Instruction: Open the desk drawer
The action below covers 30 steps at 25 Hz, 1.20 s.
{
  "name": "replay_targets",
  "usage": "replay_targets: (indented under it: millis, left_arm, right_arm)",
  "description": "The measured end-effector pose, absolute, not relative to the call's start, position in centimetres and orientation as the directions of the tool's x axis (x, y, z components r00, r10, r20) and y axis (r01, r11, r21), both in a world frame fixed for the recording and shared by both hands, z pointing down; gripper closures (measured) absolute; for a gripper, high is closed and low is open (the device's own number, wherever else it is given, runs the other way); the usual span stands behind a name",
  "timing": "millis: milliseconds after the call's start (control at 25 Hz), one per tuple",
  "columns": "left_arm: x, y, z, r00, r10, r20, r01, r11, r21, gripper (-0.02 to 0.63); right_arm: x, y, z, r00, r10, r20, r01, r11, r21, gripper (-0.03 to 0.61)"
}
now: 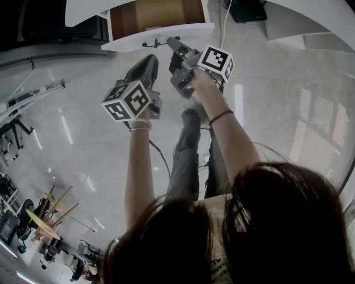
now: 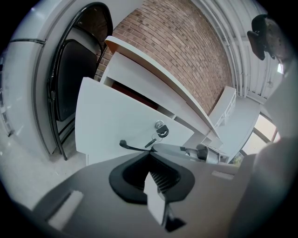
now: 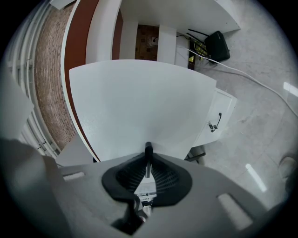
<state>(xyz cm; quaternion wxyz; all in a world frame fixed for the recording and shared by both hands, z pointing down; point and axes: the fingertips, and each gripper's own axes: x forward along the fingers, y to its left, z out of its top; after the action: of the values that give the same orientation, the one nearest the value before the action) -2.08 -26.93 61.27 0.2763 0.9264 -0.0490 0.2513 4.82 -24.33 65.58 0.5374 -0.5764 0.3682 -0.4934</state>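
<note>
The white desk drawer (image 1: 158,34) stands pulled out, and its brown inside (image 1: 155,14) shows from above. My right gripper (image 1: 171,42) is shut on the drawer's thin black handle (image 3: 148,151), with the white drawer front (image 3: 139,107) filling the right gripper view. My left gripper (image 1: 148,62) hangs a little short of the drawer front (image 2: 116,125), shut with nothing in it. Just ahead of it are the handle (image 2: 132,147), a lock with keys (image 2: 159,127), and the right gripper's grey jaw on the handle.
A black chair (image 2: 70,79) stands left of the drawer against a brick wall (image 2: 186,51). A second white unit with its own handle (image 3: 216,121) sits to the right. A black bag (image 3: 216,42) and a cable lie on the glossy floor. The person's legs (image 1: 188,155) are below the grippers.
</note>
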Motion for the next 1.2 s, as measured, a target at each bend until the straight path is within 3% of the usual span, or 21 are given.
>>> replay_targets:
  millis: [1200]
  left_arm:
    - [-1.0, -26.7, 60.5, 0.862, 0.050, 0.504, -0.237, -0.840, 0.488, 0.617]
  right_arm:
    - [4.7, -24.2, 65.3, 0.237, -0.952, 0.193, 0.116, -0.170, -0.979, 0.538]
